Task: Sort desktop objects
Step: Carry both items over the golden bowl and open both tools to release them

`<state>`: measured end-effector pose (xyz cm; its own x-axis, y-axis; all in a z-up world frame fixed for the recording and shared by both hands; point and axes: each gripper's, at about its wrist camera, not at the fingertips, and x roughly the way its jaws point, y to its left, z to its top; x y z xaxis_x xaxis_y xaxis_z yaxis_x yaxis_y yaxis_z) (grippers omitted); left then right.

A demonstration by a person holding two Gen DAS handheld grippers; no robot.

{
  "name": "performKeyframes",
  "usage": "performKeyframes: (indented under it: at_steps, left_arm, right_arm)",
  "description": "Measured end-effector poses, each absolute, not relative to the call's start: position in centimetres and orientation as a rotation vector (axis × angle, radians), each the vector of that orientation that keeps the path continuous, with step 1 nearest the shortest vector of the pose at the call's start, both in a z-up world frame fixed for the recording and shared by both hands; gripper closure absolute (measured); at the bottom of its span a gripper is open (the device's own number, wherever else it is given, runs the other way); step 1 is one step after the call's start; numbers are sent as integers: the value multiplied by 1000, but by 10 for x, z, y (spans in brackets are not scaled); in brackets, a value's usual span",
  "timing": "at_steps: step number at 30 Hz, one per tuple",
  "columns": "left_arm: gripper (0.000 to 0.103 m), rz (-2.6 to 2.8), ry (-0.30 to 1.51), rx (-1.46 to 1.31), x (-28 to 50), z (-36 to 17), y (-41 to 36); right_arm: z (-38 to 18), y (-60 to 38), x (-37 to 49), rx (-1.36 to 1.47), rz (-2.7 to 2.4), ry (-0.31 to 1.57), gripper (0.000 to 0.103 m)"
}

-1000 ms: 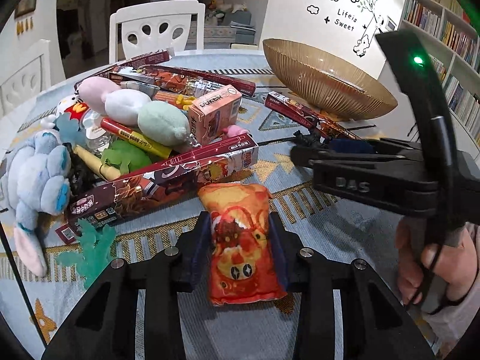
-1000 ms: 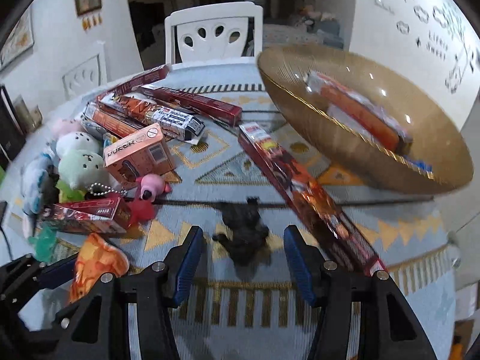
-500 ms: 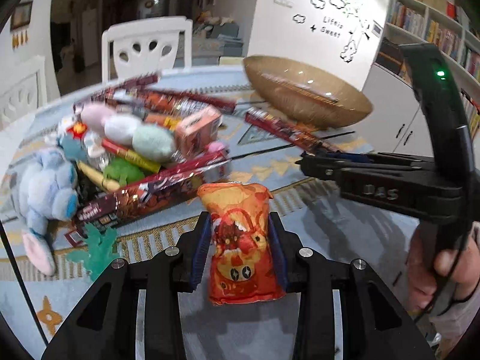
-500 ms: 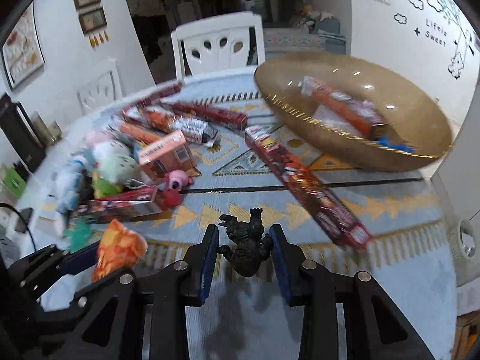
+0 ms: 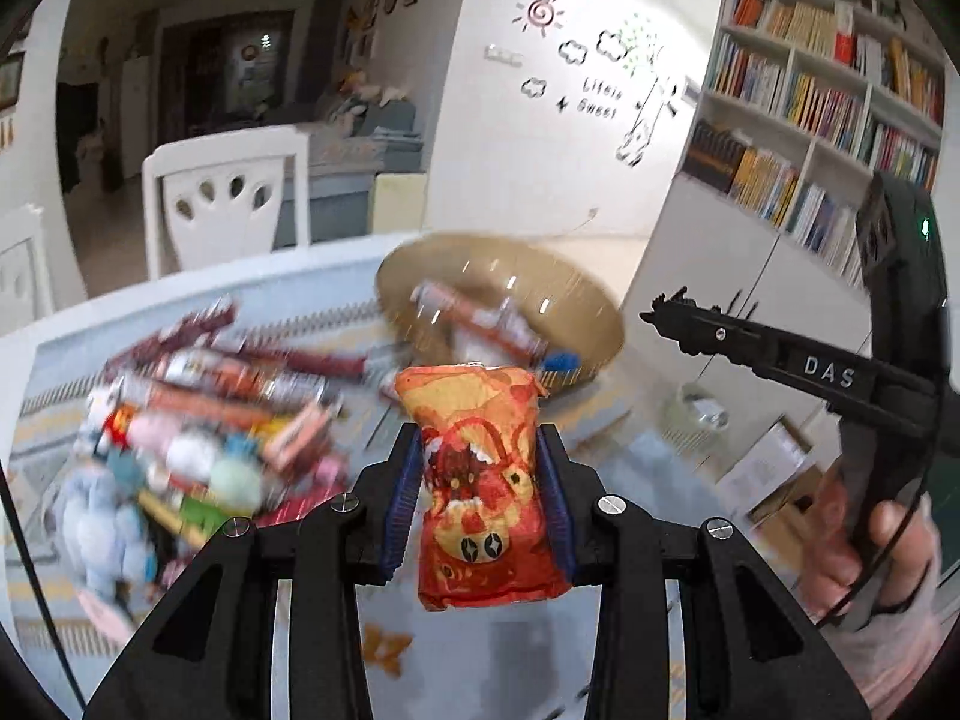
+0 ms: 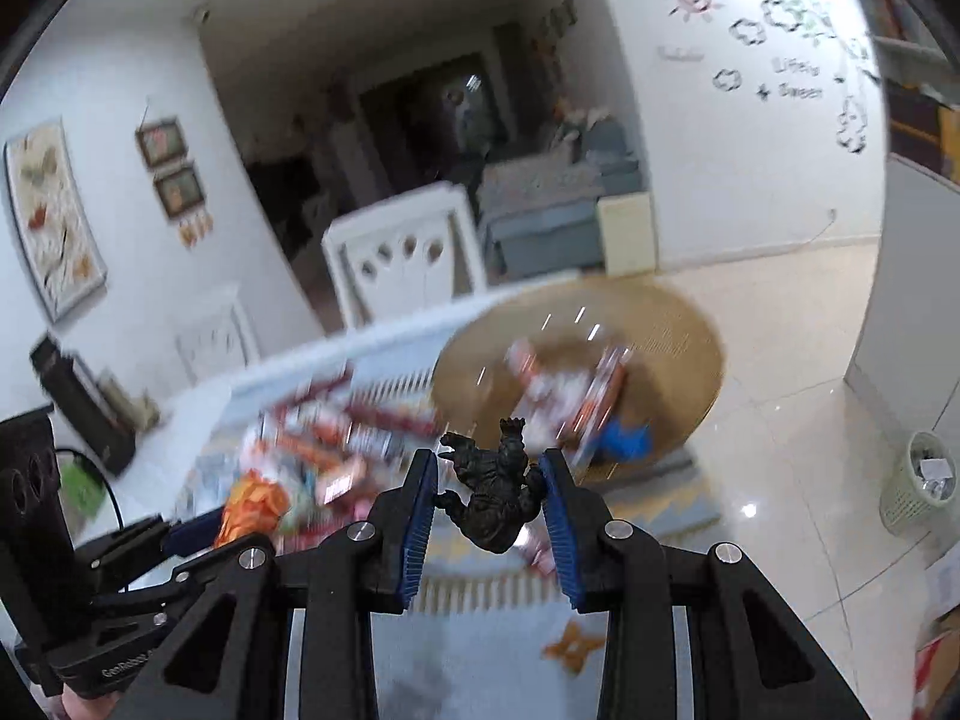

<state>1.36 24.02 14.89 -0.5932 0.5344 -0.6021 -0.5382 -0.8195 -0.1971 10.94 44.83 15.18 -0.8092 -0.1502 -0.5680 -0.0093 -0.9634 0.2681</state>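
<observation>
- We hold two things clear of the surface (image 5: 360, 276) at once, so we judge the step to be the carry toward the tan bowl (image 5: 594, 324).
- Our left hand-held gripper (image 5: 480, 510) is narrowed on the orange snack pouch (image 5: 480, 480), pads pressing both its sides; the pouch stands upright between them, with the bowl just past its top at 12 o'clock.
- Our right hand-held gripper (image 6: 489, 498) is clamped on the small black monster figure (image 6: 492, 492), pinched at its flanks; the bowl (image 6: 678, 324) lies beyond it at 1 o'clock.
- Next we would need to bring each item over the bowl's rim before letting go, and keep the two tools from crossing.
- The pile of boxes and plush toys (image 5: 198, 444) at 9 o'clock is smeared by blur; we cannot name single items there, nor read what lies in the bowl beyond a long box and something blue.
- Only part of our right hand (image 5: 864, 564) shows, at the frame edge.
</observation>
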Motion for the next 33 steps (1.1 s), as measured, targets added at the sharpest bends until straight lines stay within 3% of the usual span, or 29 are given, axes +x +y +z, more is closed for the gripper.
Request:
performKeyframes:
  at_steps: [7,19,22,26,33]
  left_arm:
    - [69,2355,-34,-847,-39,158,279]
    - [69,2281,-68,-933,-116,102,329]
    - [60,2266,-103,-936,-127,96,333]
    - [60,2277,-154,-908,-134,94,329]
    - [57,2279,-153,-901,-129,103,314]
  right_arm:
    - [161,491,76,879,-2984,-549,69]
    - [87,509,2,1147,-2929,-595,69]
    - [77,519,-4,1149,-2885,-666,69]
    - [65,530,-5,1165,-2820,-789,67]
    - [68,534,5,1126,-2802,-829,67]
